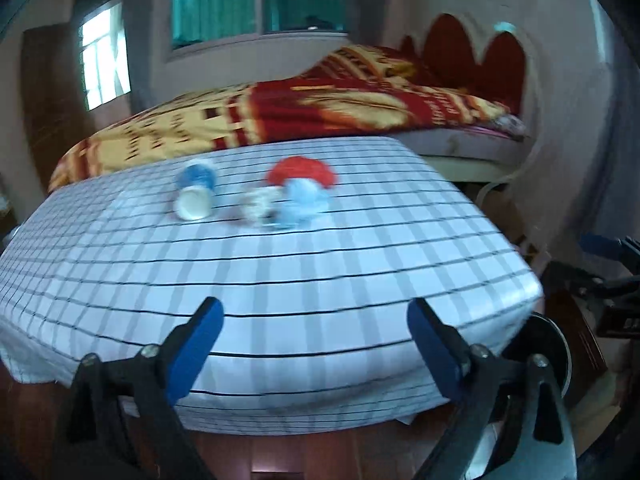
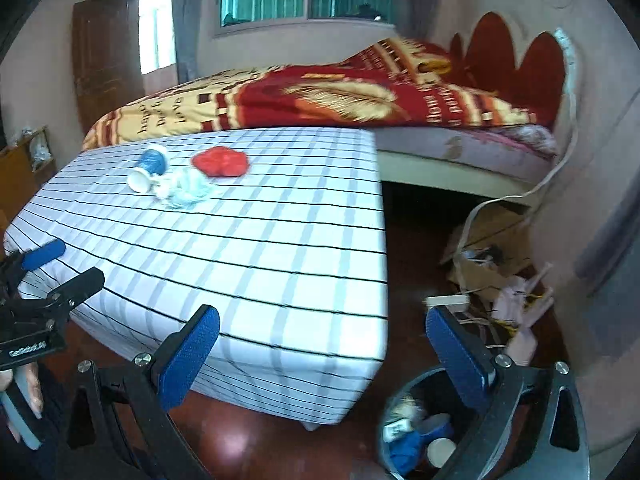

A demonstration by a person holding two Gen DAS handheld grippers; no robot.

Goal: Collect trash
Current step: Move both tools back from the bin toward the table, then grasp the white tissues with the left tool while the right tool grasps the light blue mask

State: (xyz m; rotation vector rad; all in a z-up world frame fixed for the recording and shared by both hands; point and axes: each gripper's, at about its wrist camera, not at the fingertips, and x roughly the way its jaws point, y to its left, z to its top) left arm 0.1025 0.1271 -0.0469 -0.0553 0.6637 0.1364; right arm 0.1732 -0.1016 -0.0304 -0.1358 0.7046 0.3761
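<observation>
While angled down over table (image 1: 360,280) | left gripper (image 1: 316,320) wide, empty | right gripper (image 2: 324,336) likewise (bin (image 2: 400,408) below)

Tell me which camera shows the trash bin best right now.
The right wrist view. The bin sits at lower right on the floor beside the table, its opening visible with blue and pale trash already inside. The left wrist view catches only a dark edge of it behind the right-hand finger.

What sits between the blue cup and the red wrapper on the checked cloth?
A crumpled white and pale-blue wad, seen in both views, lying between the blue cup and the red wrapper.
</observation>
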